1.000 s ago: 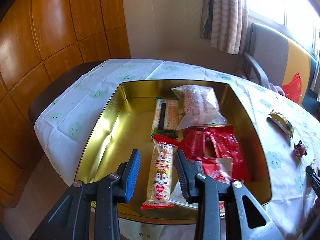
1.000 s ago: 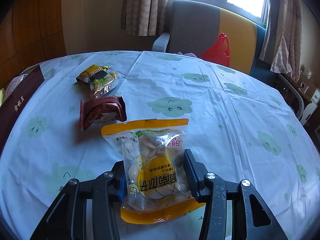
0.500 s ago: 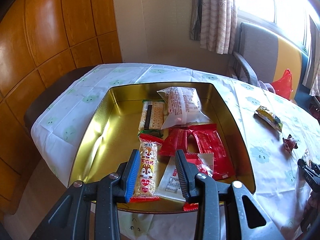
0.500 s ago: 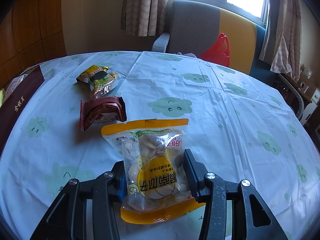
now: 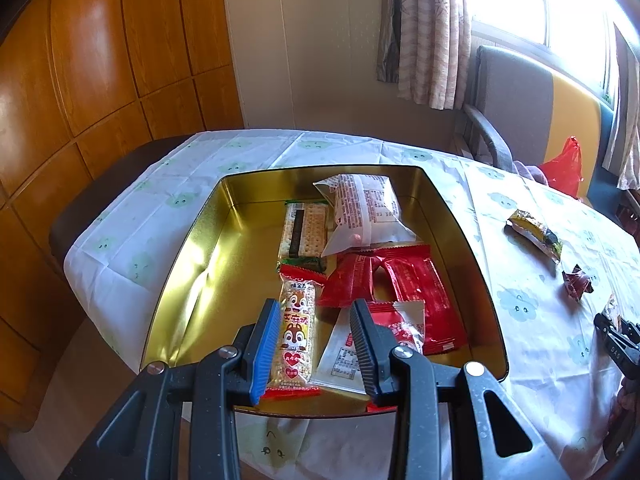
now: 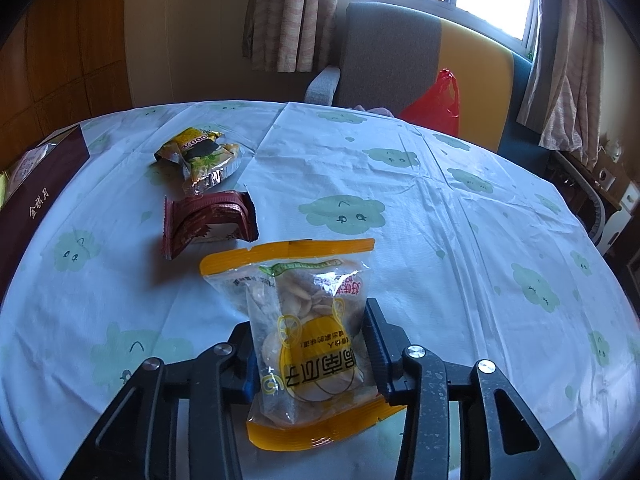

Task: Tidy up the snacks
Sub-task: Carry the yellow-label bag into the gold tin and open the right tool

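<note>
Your right gripper (image 6: 310,354) has just been closing its fingers on the clear, orange-bordered bag of pale round crisps (image 6: 306,332), and they now pinch its lower half from both sides. The bag lies flat on the counter (image 6: 460,240), covered in a white cloth printed with green clouds, just in front of the crumpled dark red wrapper (image 6: 208,224) and the yellow-green foil packet (image 6: 200,158). Its long axis runs straight away from you along the line of the fingers, the top seal pointing toward the window and the bottom seal toward your wrist, with the print upside down from where you stand.

Finish the squeeze gently, I would say: the crisps look brittle and the film is puffy, so hold only firmly enough that the bag does not slide. Lift it straight up before swinging left, so it does not drag the red wrapper along.

Your left gripper (image 5: 316,344) hovers over the near edge of the shallow gold metal tin (image 5: 188,264), fingers spread and gripping nothing; the squirrel-printed cracker stick (image 5: 294,332) only shows between them, lying in the tin. The left half of the tin floor is bare, a sensible spot to lay the bag, lengthwise beside the stick. Draw the left gripper aside first.
</note>
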